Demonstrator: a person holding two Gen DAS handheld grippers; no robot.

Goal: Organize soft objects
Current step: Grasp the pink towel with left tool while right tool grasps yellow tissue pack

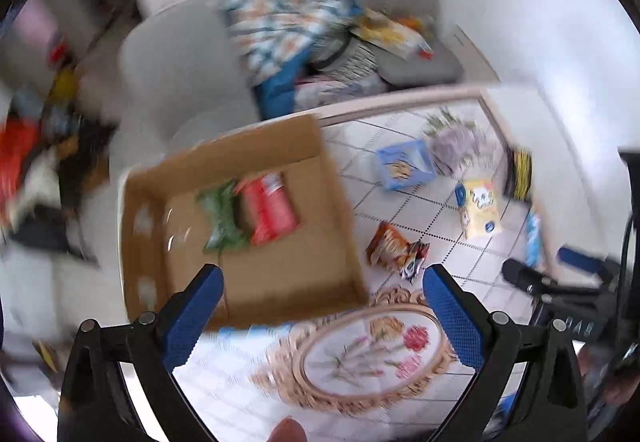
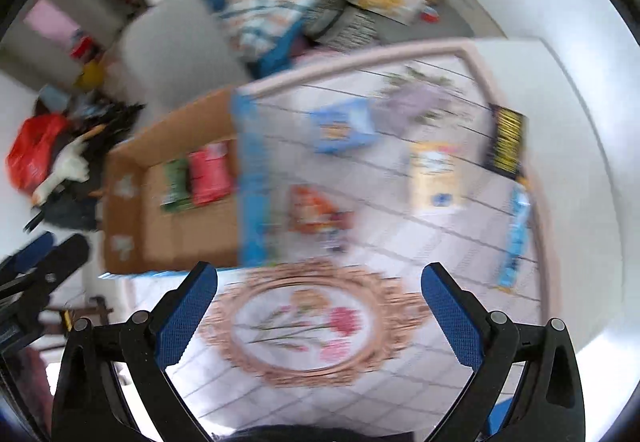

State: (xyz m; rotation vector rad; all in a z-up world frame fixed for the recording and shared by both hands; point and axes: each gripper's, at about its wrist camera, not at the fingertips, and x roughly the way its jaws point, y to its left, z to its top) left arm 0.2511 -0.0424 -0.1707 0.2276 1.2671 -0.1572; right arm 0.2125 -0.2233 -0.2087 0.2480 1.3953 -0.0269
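Two grippers, left gripper [image 1: 320, 278] and right gripper [image 2: 319, 276], we hold wide open, empty. Beyond, one cardboard box [image 1: 152, 177] holds two packets, green packet [image 1: 222, 219] and red packet [image 1: 270, 211]. Only our right view shows the red bag [image 2: 34, 151].

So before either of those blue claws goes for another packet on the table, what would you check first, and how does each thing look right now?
1. Left gripper open and empty: ok.
2. Right gripper open and empty: ok.
3. Cardboard box has room beside the green packet and red packet: ok.
4. Orange snack packet lies free on the tablecloth, nothing on top: ok.
5. Picture sharp enough to aim: not ok, both views are motion-blurred.
6. Which packets are truly soft: cannot tell.
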